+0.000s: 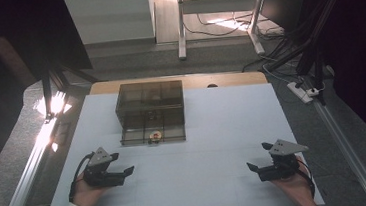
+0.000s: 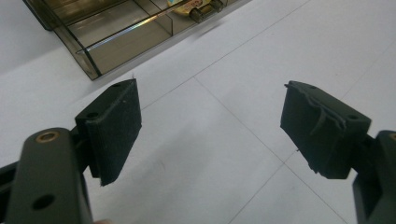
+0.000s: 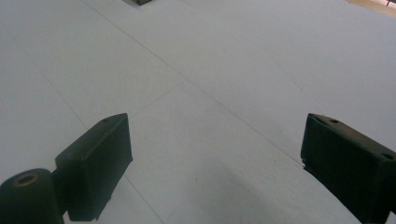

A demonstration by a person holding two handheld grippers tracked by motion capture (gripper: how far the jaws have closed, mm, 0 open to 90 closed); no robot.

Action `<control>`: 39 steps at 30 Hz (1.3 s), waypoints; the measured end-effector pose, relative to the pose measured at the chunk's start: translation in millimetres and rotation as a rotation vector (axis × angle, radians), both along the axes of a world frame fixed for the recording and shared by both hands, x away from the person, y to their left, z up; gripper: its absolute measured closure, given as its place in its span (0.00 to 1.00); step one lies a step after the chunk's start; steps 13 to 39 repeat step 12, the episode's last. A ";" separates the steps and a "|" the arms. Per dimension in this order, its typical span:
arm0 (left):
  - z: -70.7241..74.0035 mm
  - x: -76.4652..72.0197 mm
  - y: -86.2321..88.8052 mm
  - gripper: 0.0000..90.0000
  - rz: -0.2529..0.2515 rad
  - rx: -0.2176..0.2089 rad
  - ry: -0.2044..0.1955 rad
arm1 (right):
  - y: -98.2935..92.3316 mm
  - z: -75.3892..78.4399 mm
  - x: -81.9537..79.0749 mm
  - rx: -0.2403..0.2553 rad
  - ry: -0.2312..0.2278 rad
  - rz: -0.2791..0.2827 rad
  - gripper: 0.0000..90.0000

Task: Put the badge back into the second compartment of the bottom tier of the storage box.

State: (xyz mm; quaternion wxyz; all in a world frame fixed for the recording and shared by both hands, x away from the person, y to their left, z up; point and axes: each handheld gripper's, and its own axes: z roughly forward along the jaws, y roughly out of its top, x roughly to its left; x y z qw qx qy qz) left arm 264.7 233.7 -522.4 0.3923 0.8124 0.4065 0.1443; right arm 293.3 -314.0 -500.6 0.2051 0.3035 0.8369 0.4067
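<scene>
A smoky transparent organizer box (image 1: 150,112) stands at the middle back of the white table (image 1: 223,129), its lower drawer pulled out toward me. A small round red and gold object (image 1: 156,134) lies in that drawer near the front, also seen as the gold object (image 2: 196,7) in the left gripper view. My left gripper (image 1: 121,171) rests low at the table's front left, open and holding nothing, pointing right. My right gripper (image 1: 256,164) sits at the front right, open with nothing between its pads, pointing left. In the left gripper view the pads (image 2: 114,126) stand wide apart.
The drawer's front corner (image 2: 91,70) lies just beyond my left jaws. A metal rail (image 1: 30,161) runs along the table's left side, another rail (image 1: 345,144) along the right. A power strip (image 1: 303,91) and cables lie on the floor at the right.
</scene>
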 end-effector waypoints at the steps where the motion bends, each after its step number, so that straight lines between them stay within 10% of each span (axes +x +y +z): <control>1: 0.0 0.0 0.2 0.22 0.001 0.000 0.000 | 0.0 -0.2 0.2 -0.002 -0.001 -0.002 0.09; 39: -0.3 1.0 0.5 0.22 0.003 0.002 0.004 | -0.3 -0.9 0.4 -0.004 0.001 -0.001 0.09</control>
